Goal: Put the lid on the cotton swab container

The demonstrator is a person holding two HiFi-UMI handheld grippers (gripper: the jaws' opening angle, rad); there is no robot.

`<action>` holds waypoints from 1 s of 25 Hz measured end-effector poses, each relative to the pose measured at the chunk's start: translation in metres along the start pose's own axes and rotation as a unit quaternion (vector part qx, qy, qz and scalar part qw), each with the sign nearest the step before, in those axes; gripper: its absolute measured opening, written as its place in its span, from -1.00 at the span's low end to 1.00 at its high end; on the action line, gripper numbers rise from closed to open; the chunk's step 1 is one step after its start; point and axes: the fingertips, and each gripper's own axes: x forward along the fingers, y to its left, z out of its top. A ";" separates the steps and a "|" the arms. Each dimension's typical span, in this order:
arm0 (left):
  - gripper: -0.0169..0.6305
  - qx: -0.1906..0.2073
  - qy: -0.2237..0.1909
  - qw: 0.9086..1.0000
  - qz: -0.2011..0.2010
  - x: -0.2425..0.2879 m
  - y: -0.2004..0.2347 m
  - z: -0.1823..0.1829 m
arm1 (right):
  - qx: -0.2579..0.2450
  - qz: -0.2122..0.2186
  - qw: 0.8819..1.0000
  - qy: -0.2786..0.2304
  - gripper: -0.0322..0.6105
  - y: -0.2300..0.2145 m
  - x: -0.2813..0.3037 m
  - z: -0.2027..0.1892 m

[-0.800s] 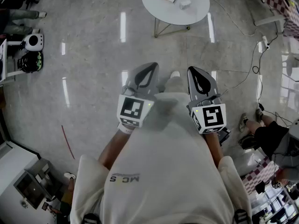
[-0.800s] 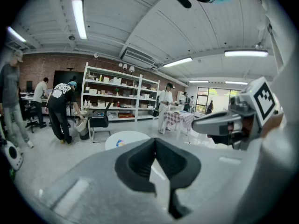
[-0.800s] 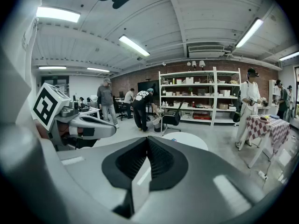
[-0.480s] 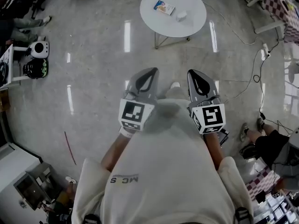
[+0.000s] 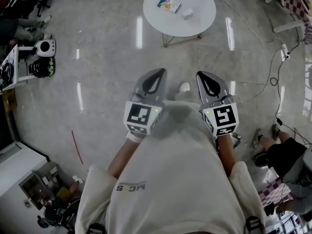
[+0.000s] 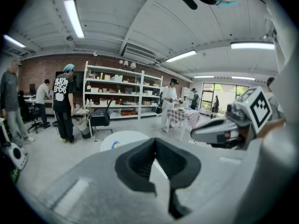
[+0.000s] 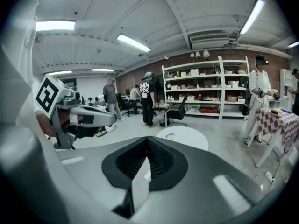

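Grippers hung side by side over the floor, well short of the round white table (image 5: 195, 21) and close against the white shirt (image 5: 170, 179). My left gripper (image 5: 159, 73) was clenched, tips meeting with nothing between them. The right gripper (image 5: 202, 75), on the side farther from the table's middle, was clenched and empty too. A small white container (image 5: 186, 14) sat near the table's centre, just beside a colourful packet (image 5: 168, 4). I could not tell whether its lid was on.

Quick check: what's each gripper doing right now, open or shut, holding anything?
Left gripper: shut, nothing between its jaws.
Right gripper: shut, nothing between its jaws.
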 end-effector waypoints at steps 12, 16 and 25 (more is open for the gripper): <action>-0.95 -0.009 0.056 0.998 -0.011 0.059 -0.012 -0.026 | 0.032 0.007 0.997 0.065 -0.90 -0.059 0.019 -0.049; -0.95 -0.006 0.066 0.997 -0.030 0.089 0.006 -0.025 | 0.038 0.005 0.996 0.081 -0.90 -0.074 0.053 -0.048; -0.95 -0.010 0.073 0.993 -0.090 0.179 0.124 0.021 | 0.077 -0.044 0.992 0.093 -0.90 -0.120 0.179 0.010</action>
